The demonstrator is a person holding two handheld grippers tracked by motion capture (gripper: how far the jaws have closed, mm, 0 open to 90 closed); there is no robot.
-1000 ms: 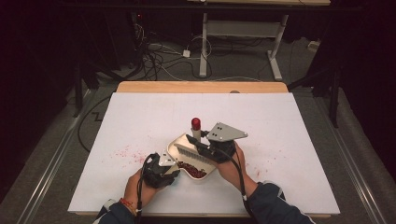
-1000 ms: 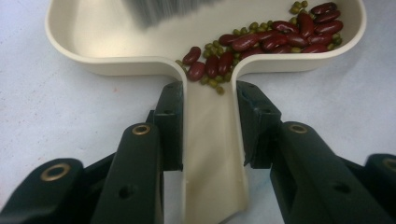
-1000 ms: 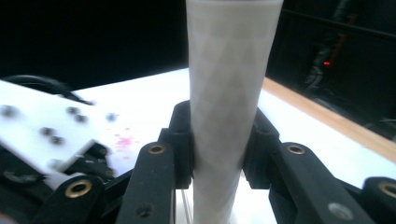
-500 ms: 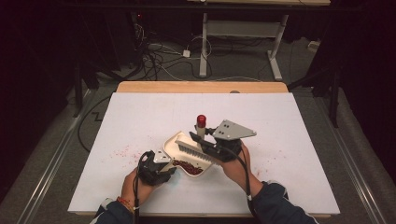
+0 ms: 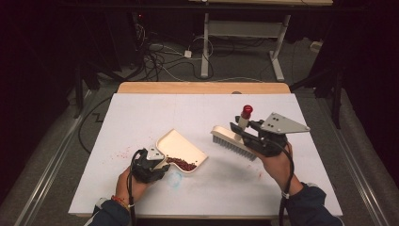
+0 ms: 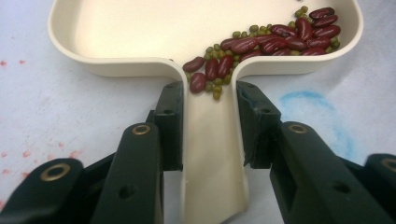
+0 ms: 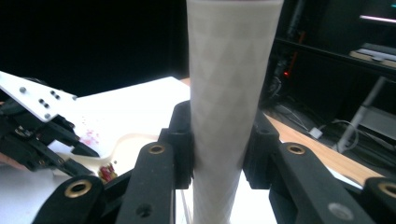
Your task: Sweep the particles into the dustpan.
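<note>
Right gripper (image 5: 244,136) lifted brush (image 5: 234,141) right, off dustpan (image 5: 181,149), jaws clamped on its handle; left gripper (image 5: 157,162) clamps dustpan's handle, beans (image 6: 275,39) inside, on table (image 5: 141,108).

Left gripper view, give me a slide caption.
Left gripper clamps the dustpan handle; red beans and green beans pool inside.

Cream dustpan (image 5: 181,149) (beans inside), brush (image 5: 234,142) aloft

High view overlooks table (image 5: 141,113); gripper views sit close, sharing dustpan (image 6: 140,28)
</note>
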